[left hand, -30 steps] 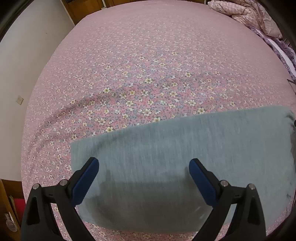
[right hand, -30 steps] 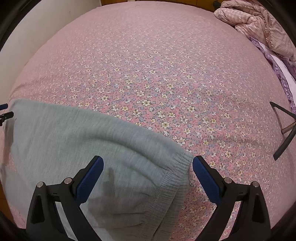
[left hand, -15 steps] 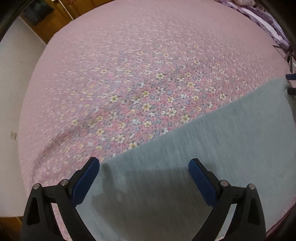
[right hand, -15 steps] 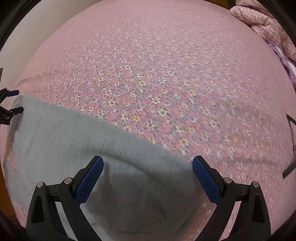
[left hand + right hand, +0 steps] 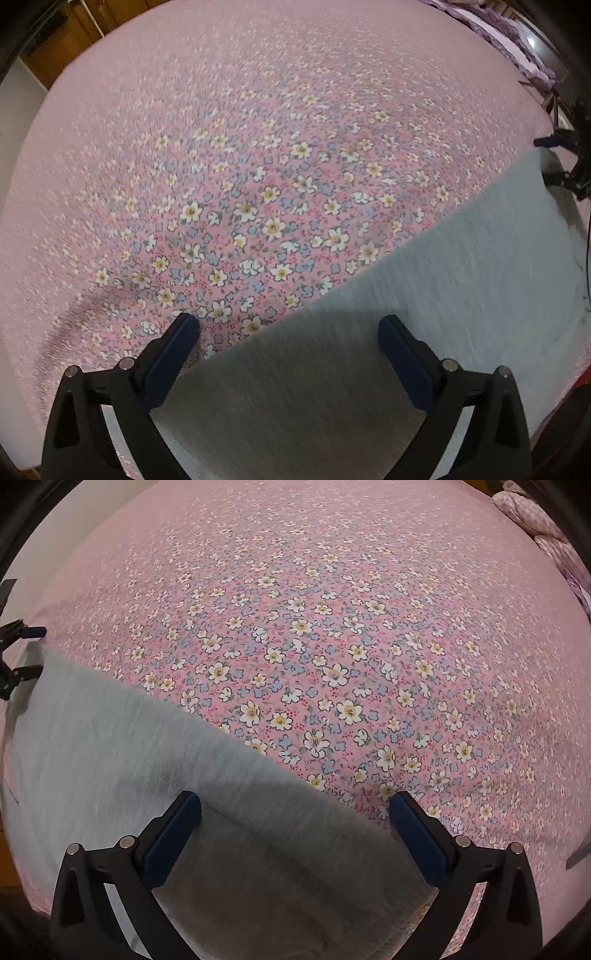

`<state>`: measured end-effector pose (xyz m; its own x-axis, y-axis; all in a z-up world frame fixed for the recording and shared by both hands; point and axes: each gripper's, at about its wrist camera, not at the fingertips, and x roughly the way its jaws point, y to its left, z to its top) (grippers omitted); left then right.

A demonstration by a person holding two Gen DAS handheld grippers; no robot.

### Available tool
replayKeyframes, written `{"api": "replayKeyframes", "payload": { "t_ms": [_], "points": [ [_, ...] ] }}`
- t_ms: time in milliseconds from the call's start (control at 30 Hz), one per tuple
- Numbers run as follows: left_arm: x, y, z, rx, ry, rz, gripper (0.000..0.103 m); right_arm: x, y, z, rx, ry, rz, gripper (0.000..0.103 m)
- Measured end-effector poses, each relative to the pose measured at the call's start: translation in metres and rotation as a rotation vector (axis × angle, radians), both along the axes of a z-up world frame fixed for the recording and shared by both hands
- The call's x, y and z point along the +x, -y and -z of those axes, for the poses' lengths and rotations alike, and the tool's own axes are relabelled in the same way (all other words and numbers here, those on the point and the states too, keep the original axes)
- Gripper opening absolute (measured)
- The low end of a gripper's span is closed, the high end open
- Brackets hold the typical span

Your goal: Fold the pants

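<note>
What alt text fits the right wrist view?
The open right tool hovers over grey pants lying flat on a pink floral bedsheet. The left tool shows at the pants' far left end.

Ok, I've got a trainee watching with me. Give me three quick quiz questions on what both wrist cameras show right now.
1. True or false: the left gripper has its jaws shut on the pants.
2. Multiple choice: what do the pants lie on? A) a wooden table B) a pink flowered bedsheet C) a bare mattress
3. Fill in: in the right wrist view, the right gripper hangs with its jaws ____ above one end of the pants.

Key: 1 false, both jaws stand wide apart with nothing held; 2 B; 3 open.
</note>
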<state>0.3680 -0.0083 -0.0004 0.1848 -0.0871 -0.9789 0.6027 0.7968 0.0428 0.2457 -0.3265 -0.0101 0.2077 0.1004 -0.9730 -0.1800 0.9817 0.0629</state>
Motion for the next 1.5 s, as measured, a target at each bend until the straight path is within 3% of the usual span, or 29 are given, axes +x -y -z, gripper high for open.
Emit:
{"api": "replayKeyframes", "payload": {
  "t_ms": [267, 367, 533, 600, 633, 733, 767, 833, 900, 1000, 1267, 1400, 1500],
  "points": [
    [0.029, 0.022, 0.008, 0.072, -0.028, 0.064, 0.102, 0.041, -0.012, 0.000, -0.042, -0.087, -0.101, 0.103],
    [0.021, 0.027, 0.006, 0.044, -0.036, 0.038, 0.098, 0.050, -0.020, 0.001, -0.053, -0.086, -0.105, 0.103],
    [0.007, 0.011, 0.003, 0.055, -0.029, 0.018, 0.102, 0.037, -0.037, 0.004, -0.097, -0.080, -0.098, 0.100],
    [0.014, 0.018, 0.006, 0.064, -0.043, 0.023, 0.102, 0.038, -0.048, 0.003, -0.113, -0.082, -0.127, 0.096],
    [0.017, 0.021, 0.005, 0.064, -0.046, 0.024, 0.101, 0.027, -0.050, -0.002, -0.113, -0.076, -0.148, 0.089],
    [0.017, 0.031, 0.010, 0.024, -0.050, 0.027, 0.087, 0.016, -0.064, -0.011, -0.097, -0.058, -0.190, 0.066],
    [0.005, 0.034, 0.002, 0.005, -0.045, 0.031, 0.078, 0.014, -0.071, -0.012, -0.097, -0.050, -0.198, 0.062],
    [-0.015, 0.034, -0.004, -0.026, -0.028, 0.036, 0.061, 0.009, -0.082, -0.014, -0.093, -0.035, -0.223, 0.042],
    [-0.025, 0.039, -0.008, -0.054, -0.023, 0.014, 0.028, 0.001, -0.096, -0.017, -0.081, -0.023, -0.249, 0.025],
    [-0.048, 0.049, -0.010, -0.059, 0.008, -0.001, 0.009, -0.010, -0.113, -0.019, -0.092, -0.009, -0.260, 0.008],
    [-0.095, 0.032, -0.036, -0.212, 0.054, -0.134, 0.007, -0.052, -0.119, -0.054, -0.032, 0.088, -0.199, 0.006],
    [-0.137, 0.026, -0.070, -0.265, 0.116, -0.161, 0.007, -0.084, -0.128, -0.076, -0.010, 0.149, -0.191, 0.006],
    [-0.180, -0.002, -0.098, -0.273, 0.171, -0.180, 0.007, -0.107, -0.132, -0.087, -0.014, 0.195, -0.195, 0.006]
  ]
}}
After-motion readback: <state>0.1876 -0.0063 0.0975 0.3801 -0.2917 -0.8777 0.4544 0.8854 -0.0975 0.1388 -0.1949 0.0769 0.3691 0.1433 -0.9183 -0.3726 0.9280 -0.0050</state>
